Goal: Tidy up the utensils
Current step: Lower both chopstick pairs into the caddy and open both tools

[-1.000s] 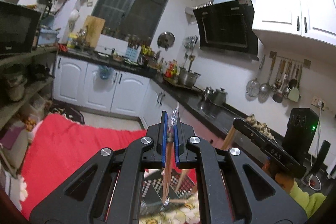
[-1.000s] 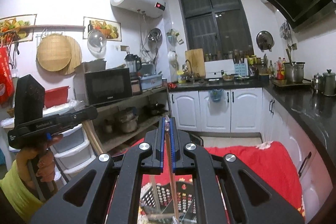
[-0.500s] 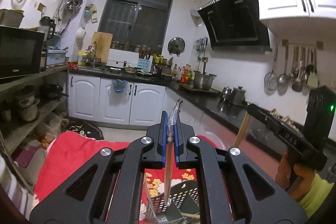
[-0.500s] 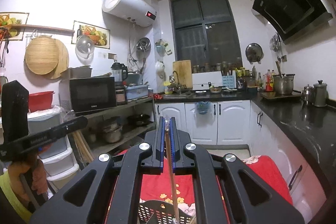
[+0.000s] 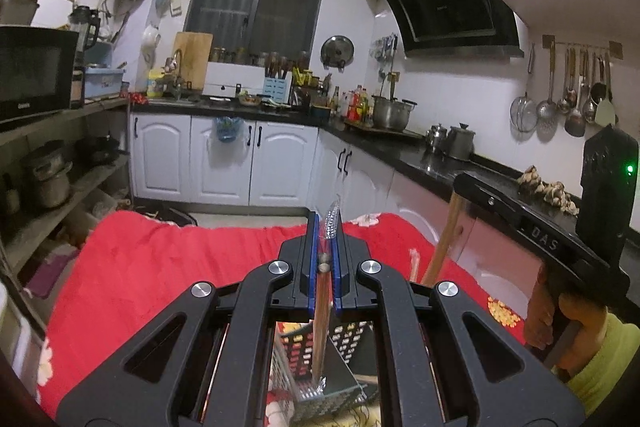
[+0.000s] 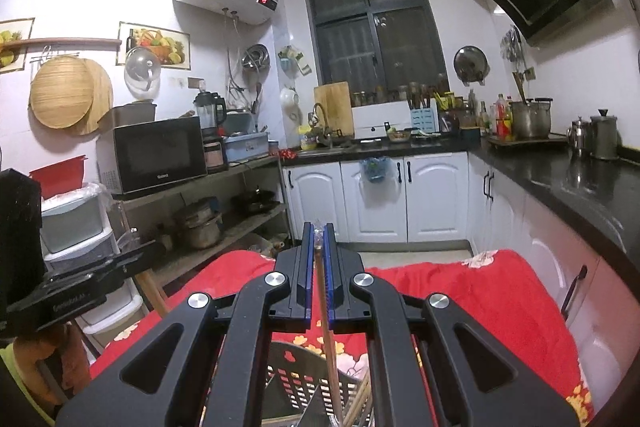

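My left gripper is shut on a wooden chopstick in a clear wrapper, which hangs down into a black perforated basket below. My right gripper is shut on a thin wooden chopstick, whose lower end reaches into the same basket, where other sticks stand. Each gripper appears in the other's view: the right gripper held by a hand with a yellow-green sleeve, the left gripper at the far left. The basket stands on a red flowered cloth.
A black kitchen counter with pots runs along the right over white cabinets. Open shelves with a microwave and pans stand on the left. The red cloth stretches ahead of the basket.
Both grippers have sunk toward the basket with their chopsticks still held. The basket has come closer under them, and the left view has rolled level.
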A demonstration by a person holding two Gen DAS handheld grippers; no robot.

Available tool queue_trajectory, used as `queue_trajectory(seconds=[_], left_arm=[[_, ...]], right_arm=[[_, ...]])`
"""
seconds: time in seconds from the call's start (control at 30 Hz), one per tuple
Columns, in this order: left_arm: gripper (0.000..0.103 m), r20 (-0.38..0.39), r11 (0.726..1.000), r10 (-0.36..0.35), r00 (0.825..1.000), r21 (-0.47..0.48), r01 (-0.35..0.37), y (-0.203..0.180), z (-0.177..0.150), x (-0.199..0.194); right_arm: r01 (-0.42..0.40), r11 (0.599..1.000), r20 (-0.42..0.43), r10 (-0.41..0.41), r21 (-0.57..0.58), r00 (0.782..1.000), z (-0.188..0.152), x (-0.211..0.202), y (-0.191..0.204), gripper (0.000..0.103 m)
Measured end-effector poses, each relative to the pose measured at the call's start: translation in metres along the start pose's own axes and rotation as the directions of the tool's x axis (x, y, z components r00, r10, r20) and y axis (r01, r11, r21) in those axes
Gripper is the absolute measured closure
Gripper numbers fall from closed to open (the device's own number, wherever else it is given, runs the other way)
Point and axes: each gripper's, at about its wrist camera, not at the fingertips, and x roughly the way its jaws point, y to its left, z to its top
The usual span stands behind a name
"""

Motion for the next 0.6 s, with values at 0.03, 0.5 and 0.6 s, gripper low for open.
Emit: queue_trajectory(seconds=[0.03,0.5,0.6], left_arm=[[0.1,-0.01,1.0,-0.004,1.0,-0.002,0.004,0.0,-0.004,0.002],[0.098,-0.107,1.0,-0.021,0.994,-0.013,0.019,0.0,-0.029,0.017],[0.083,-0.115,1.0,-0.014,0.993,-0.016,0.012,0.002,-0.03,0.016]], right_arm=[[0.002,1.0,-0.007,-0.002,0.006,1.0,-0.003,0.002,0.0,0.098],[0.042,0.998,-0.102,-0.036,0.052,0.994,-0.033,0.013,-0.005,0.096],[0.05,0.997,-0.112,-0.042,0.063,0.993,-0.037,0.011,-0.008,0.083]])
